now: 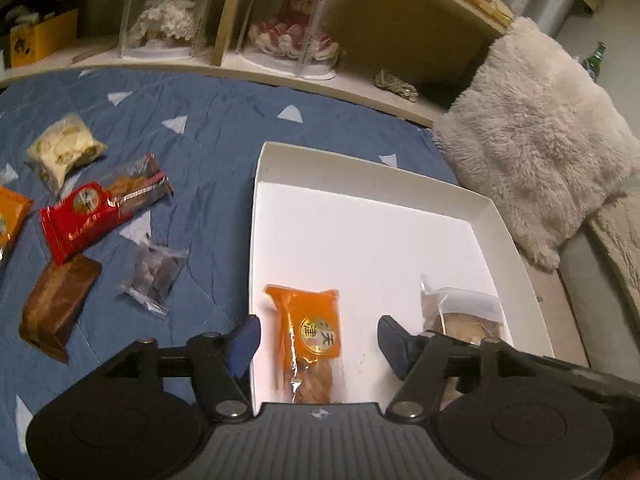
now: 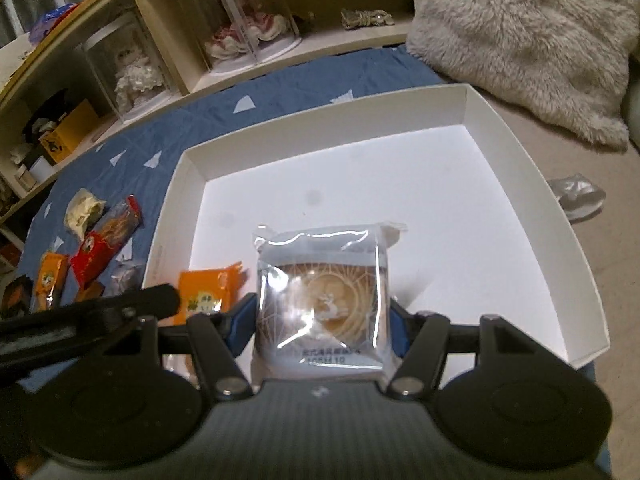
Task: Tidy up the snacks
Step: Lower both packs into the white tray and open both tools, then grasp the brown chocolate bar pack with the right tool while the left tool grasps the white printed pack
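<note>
The right gripper (image 2: 322, 316) is clamped on a clear-wrapped pastry packet (image 2: 323, 300), which sits square between the two blue fingers, one pad on each side, its far edge jutting past the tips. It hangs over the near part of the white box (image 2: 516, 136); whether it touches the floor of the box cannot be told. The left gripper (image 1: 318, 340) has its jaws spread wide and grips nothing. An orange snack packet (image 1: 316, 328) lies on the box floor between those jaws, nearer the left finger and touching neither, by the box's left wall. Outside the box, to its left on the blue quilt (image 1: 208, 128), lie a brown packet (image 1: 56, 304), a small clear packet (image 1: 154, 276), a red packet (image 1: 96, 212), an orange packet (image 1: 10, 216) cut by the frame edge, and a cream packet (image 1: 64, 148) farthest out. To the right of the box's far corner rests a furry pillow (image 1: 536, 132). Beyond the box, a low shelf (image 1: 280, 76) holds two dolls in clear cases (image 1: 288, 28).
</note>
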`<state>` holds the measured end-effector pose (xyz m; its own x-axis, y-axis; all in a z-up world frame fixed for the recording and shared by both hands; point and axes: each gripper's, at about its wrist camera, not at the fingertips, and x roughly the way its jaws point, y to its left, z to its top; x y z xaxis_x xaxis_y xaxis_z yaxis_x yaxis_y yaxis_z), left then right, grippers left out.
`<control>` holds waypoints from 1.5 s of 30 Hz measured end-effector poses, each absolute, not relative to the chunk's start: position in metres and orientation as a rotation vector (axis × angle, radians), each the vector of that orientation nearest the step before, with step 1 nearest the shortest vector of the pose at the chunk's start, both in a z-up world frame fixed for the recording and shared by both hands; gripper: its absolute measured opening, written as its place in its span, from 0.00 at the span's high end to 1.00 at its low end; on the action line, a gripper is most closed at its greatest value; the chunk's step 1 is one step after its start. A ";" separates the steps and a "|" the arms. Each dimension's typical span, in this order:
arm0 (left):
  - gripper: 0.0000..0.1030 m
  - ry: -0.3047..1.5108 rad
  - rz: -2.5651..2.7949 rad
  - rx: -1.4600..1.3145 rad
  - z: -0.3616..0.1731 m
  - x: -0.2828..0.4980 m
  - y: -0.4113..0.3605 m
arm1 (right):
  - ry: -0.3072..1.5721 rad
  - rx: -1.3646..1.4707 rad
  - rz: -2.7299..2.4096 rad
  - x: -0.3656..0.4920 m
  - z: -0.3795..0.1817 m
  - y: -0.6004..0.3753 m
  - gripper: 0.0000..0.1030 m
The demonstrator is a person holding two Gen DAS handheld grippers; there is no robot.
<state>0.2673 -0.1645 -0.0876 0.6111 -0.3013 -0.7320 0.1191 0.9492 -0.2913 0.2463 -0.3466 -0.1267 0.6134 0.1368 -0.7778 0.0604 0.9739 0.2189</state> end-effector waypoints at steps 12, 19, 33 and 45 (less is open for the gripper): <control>0.32 0.965 -0.200 -0.098 -0.089 0.263 -0.145 | 1.024 0.244 0.077 0.269 -0.157 -0.316 0.31; 0.19 0.982 -0.192 -0.077 -0.088 0.261 -0.137 | 0.978 0.199 0.019 0.254 -0.132 -0.325 0.16; 0.02 0.967 -0.225 -0.049 -0.068 0.239 -0.141 | 0.885 0.199 -0.028 0.193 -0.095 -0.342 0.10; 0.00 0.944 -0.218 -0.038 -0.051 0.214 -0.121 | 0.849 0.193 -0.043 0.160 -0.080 -0.340 0.00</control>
